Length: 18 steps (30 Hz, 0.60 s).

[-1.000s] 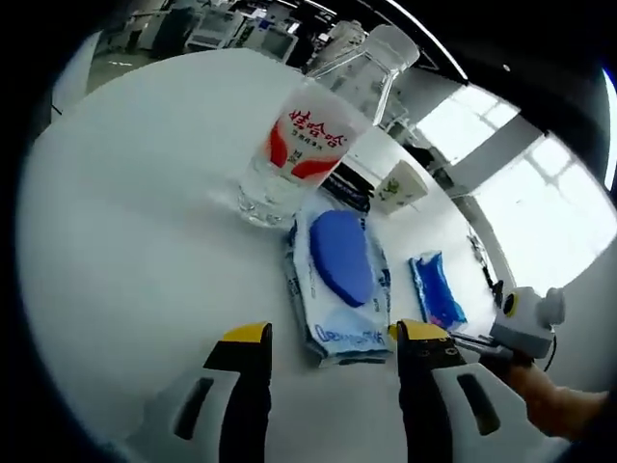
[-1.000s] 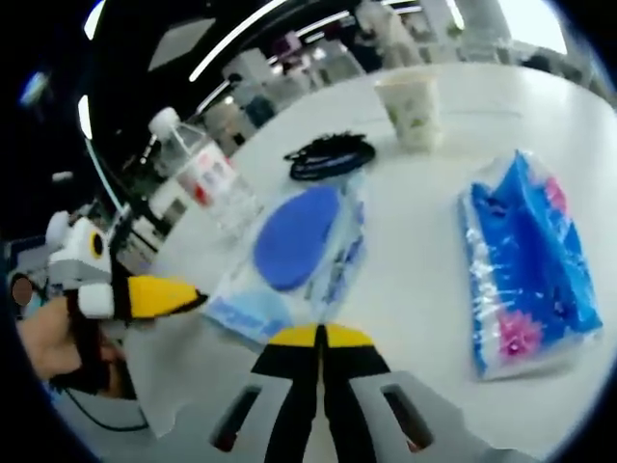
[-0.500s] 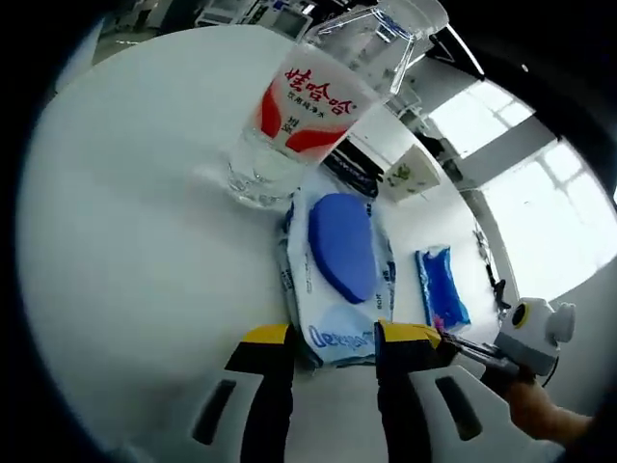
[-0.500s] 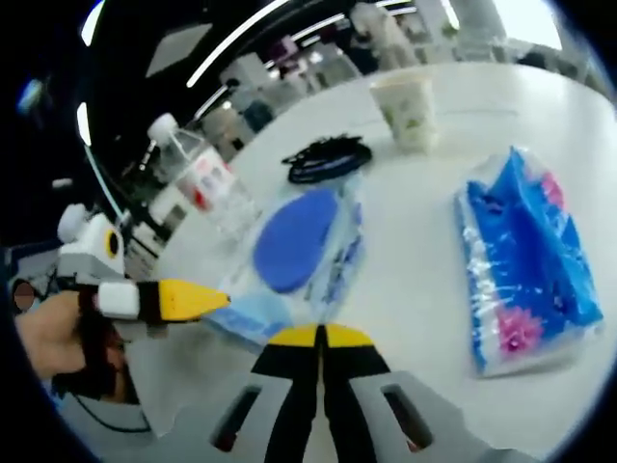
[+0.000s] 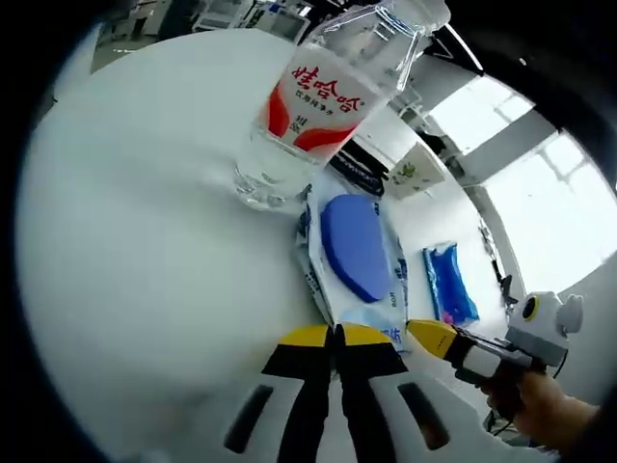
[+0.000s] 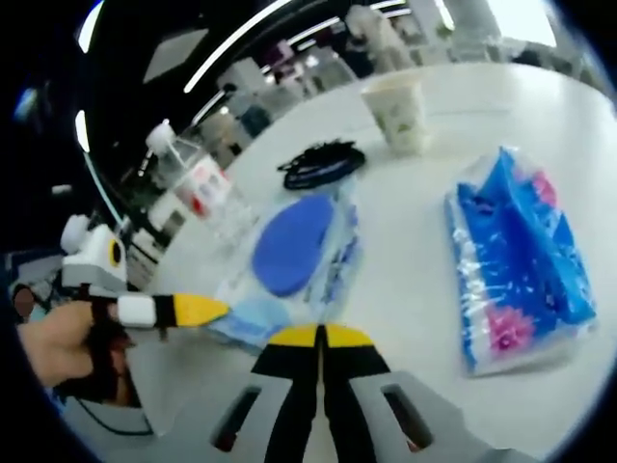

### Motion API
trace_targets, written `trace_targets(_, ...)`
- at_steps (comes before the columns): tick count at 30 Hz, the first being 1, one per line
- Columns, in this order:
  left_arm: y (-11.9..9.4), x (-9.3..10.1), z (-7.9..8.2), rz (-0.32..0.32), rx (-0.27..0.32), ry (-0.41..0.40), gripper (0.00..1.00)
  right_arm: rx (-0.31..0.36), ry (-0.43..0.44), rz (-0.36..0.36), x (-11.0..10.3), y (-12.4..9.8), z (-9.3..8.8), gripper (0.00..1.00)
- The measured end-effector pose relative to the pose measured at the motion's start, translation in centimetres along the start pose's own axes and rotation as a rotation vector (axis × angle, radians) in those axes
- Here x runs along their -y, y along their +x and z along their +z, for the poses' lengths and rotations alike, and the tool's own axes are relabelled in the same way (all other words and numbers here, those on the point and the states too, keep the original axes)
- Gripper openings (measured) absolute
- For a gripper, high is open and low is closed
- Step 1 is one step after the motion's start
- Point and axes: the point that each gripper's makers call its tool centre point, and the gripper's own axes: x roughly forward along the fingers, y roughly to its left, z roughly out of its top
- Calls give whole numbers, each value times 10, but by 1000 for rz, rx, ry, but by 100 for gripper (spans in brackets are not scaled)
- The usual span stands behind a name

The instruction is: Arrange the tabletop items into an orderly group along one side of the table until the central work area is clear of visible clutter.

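With your left gripper [image 5: 335,335] pinched on the near edge of the wet-wipes pack [image 5: 357,253], you're at the grab-and-drag step, I'd say; jaws look fully together, thin wrapper betw. them, tho the actual bite is hard to see. Right gripper [image 6: 319,335] is closed on nothing, hovering near the pack's same end. Next: pull the pack flat toward one table edge w/o knocking the water bottle [image 5: 318,96] just beside its far end. Tissue pack [image 6: 516,256], paper cup [image 6: 397,115] & black cable coil [image 6: 321,161] lie scattered, so lots left. White table [image 5: 135,222], glossy, otherwise bare; bright windows and office/lab clutter beyond.
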Motion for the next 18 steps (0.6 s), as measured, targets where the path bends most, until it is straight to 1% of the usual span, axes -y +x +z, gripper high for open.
trace_targets(10,-6,10,4,-21,36,48,0,36,16,8,-3,-9,7,0)
trace_targets(18,-13,18,9,-39,61,59,0,68,28,16,-7,-17,14,0)
